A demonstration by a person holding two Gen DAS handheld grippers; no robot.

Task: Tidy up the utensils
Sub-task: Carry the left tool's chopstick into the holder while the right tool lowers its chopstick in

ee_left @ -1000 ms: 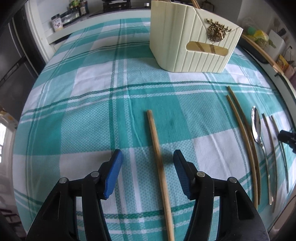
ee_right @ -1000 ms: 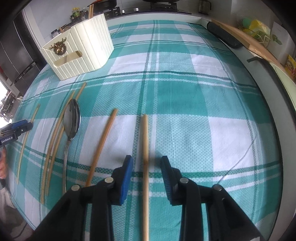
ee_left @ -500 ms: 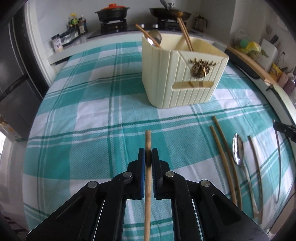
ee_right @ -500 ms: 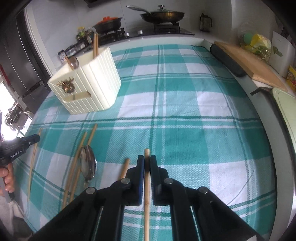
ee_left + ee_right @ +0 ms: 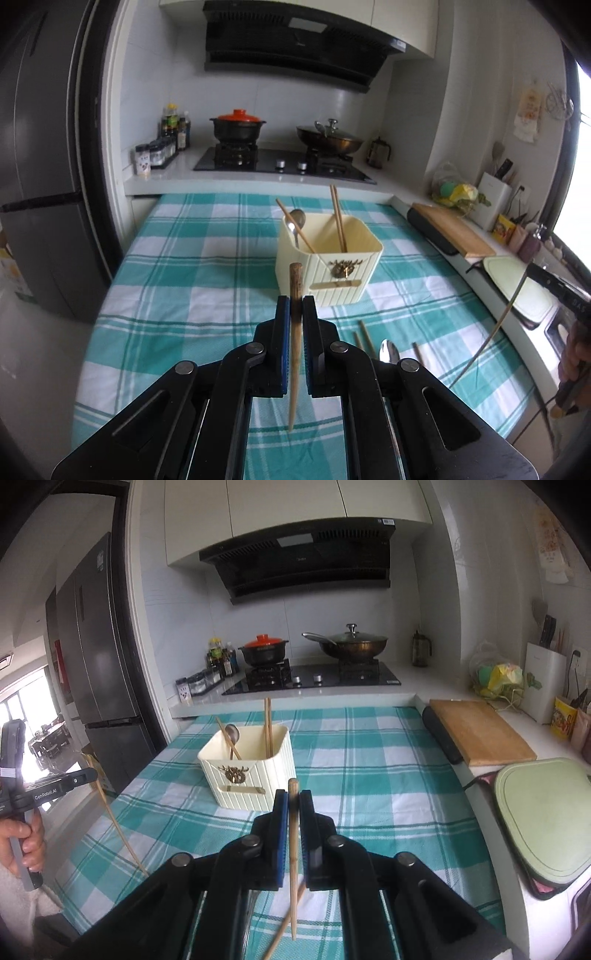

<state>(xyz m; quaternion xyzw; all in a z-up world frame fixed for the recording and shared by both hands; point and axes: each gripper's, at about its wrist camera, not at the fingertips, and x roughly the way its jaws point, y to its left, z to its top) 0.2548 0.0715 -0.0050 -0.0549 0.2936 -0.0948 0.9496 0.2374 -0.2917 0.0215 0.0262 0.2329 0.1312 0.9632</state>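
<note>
My left gripper (image 5: 295, 306) is shut on a wooden chopstick (image 5: 294, 354) and holds it lifted above the checked tablecloth (image 5: 184, 288). My right gripper (image 5: 293, 801) is shut on another wooden chopstick (image 5: 293, 856), also lifted. A cream utensil holder (image 5: 328, 266) stands ahead on the cloth, with chopsticks and a spoon standing in it; it also shows in the right wrist view (image 5: 247, 771). Loose chopsticks (image 5: 364, 336) and a spoon (image 5: 388, 349) lie on the cloth, partly hidden behind my left gripper. One more chopstick (image 5: 284, 926) lies below my right gripper.
A stove (image 5: 280, 162) with a pot and a pan is at the back. A wooden cutting board (image 5: 480, 734) and a green lidded appliance (image 5: 543, 812) sit at the right. A fridge (image 5: 40, 166) stands at the left.
Both grippers, shut on their chopsticks, have risen from the cloth and tilted up. The view now takes in the stove and hood.
</note>
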